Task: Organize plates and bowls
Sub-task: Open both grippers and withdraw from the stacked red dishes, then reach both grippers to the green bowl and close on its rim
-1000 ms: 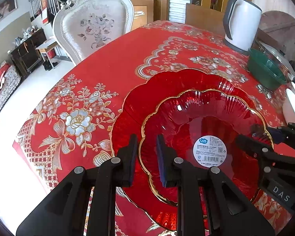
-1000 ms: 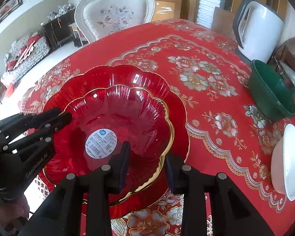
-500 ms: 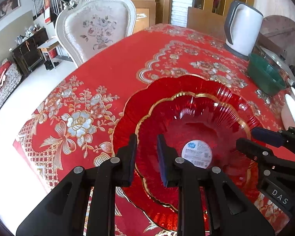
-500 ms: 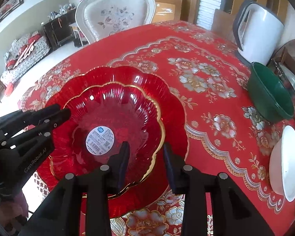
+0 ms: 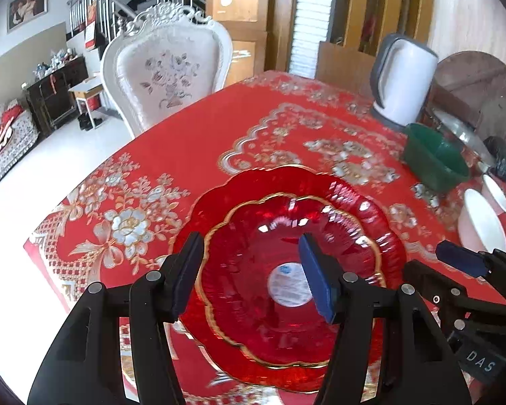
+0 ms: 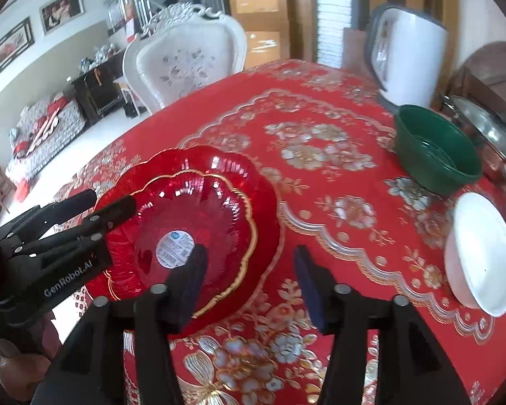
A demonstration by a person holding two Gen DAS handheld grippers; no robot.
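on the red tablecloth: everything below is placed from the big red plate.
big red plate (image 5: 371, 209): it lies flat on the red tablecloth (image 5: 192, 141), near the table edge by the two grippers.
small red dish (image 5: 253, 303): it sits inside the big red plate. it has a thin gold rim and a round white sticker (image 5: 288, 285) in its middle.
left gripper (image 5: 251, 275): it hangs over the near side of the big red plate. its jaws are spread wide, and nothing is between them but air. one finger is over the small red dish's outer rim, the other is over the sticker.
right gripper (image 6: 249, 276): it is at the other side of the big red plate, jaws wide apart, holding nothing. one finger is over the dish, the other is over bare cloth.
green bowl (image 6: 435, 150): it stands well apart from the big red plate, on the far right side.
white bowl (image 6: 482, 253): it is to the right of the big red plate, nearer than the green bowl.
white kettle (image 5: 403, 81): it stands behind the green bowl, far from the big red plate.
white chair (image 5: 167, 71): it is past the far edge of the table, behind the big red plate.
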